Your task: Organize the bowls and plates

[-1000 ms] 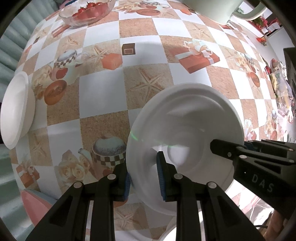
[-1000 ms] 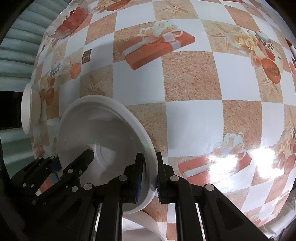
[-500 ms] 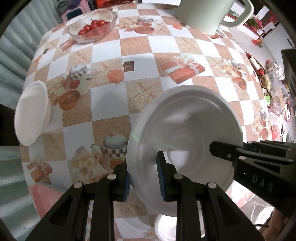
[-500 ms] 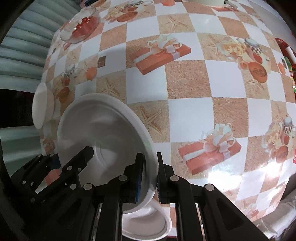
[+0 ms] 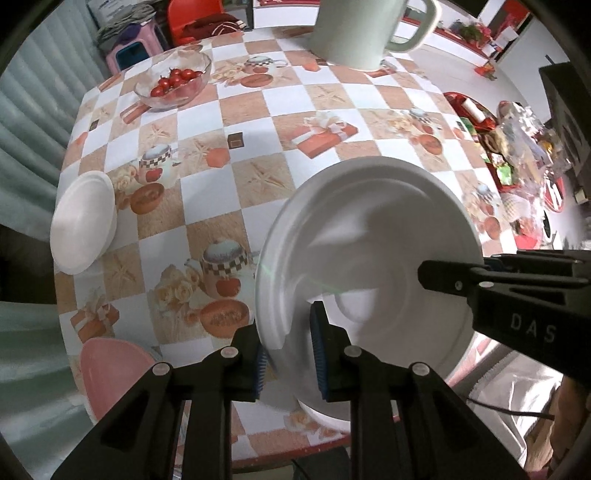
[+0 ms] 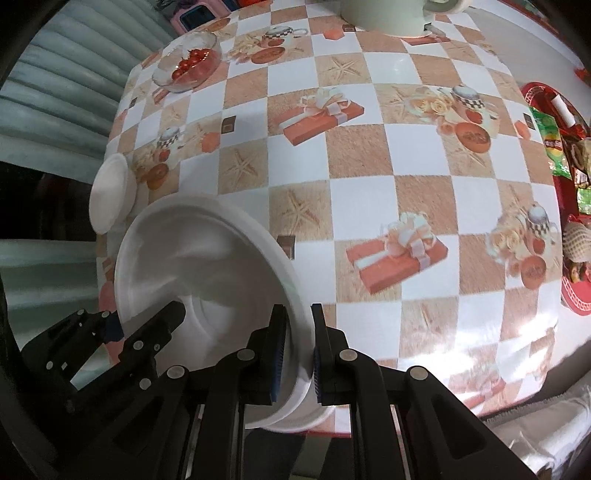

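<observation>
The large white plate (image 5: 369,236) is held in the air above the near part of the table (image 5: 288,107), clamped at opposite rims by both grippers. The left gripper (image 5: 288,347) is closed tight on the plate's near-left rim; the right gripper (image 6: 298,354) is closed on the opposite rim, one pad inside and one outside. Against the frame a second earlier, the plate sits higher: far more tablecloth and the table's far end now show around it, and a second white plate (image 6: 295,413) is exposed on the table directly beneath.

Containers: a glass bowl (image 5: 173,83) holding cherry tomatoes (image 5: 173,78) stands at the far-left corner. A white bowl (image 5: 83,221) sits at the left edge, partly overhanging it. A pink dish (image 5: 114,373) lies at the near-left corner. A pale green jug (image 5: 358,29) stands at the far end; its contents cannot be seen.

The middle of the table is bare cloth. A red tray (image 6: 570,192) of packets crowds the right side.
</observation>
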Motion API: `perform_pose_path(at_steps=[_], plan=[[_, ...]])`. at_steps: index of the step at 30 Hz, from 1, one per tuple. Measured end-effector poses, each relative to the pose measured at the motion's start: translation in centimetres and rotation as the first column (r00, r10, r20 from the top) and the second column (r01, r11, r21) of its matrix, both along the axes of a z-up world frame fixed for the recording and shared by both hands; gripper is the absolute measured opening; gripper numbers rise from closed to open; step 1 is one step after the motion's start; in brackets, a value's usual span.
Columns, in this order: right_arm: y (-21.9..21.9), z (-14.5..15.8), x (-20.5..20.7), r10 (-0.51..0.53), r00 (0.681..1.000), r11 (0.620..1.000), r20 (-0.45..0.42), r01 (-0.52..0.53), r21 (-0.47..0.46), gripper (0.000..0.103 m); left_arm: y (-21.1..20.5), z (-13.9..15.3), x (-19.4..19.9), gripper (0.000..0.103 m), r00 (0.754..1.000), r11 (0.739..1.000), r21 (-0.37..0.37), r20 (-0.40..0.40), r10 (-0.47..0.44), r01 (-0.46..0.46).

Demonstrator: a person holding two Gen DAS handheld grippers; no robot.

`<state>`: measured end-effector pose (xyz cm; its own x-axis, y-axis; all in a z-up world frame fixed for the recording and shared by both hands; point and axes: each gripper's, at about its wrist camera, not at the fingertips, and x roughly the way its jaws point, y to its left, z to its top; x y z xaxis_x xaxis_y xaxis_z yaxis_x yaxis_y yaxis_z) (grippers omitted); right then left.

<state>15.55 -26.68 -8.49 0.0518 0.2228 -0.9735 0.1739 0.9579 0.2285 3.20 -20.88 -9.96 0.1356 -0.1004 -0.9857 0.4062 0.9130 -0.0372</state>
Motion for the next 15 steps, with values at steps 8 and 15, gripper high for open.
perform_pose_path(at_steps=[8, 15], plan=[[0.0, 1.2, -2.7, 0.01, 1.0, 1.0, -0.007, -0.01, -0.021, 0.014, -0.7, 1.0, -2.8, 0.023, 0.994, 0.994, 0.013, 0.009, -0.111, 0.111], [-0.1, -0.2, -5.5, -0.006, 0.999, 1.0, -0.051, 0.005, -0.026, 0.015, -1.0, -0.5, -4.8, 0.024, 0.987, 0.988, 0.022, -0.045, -0.151, 0.152]])
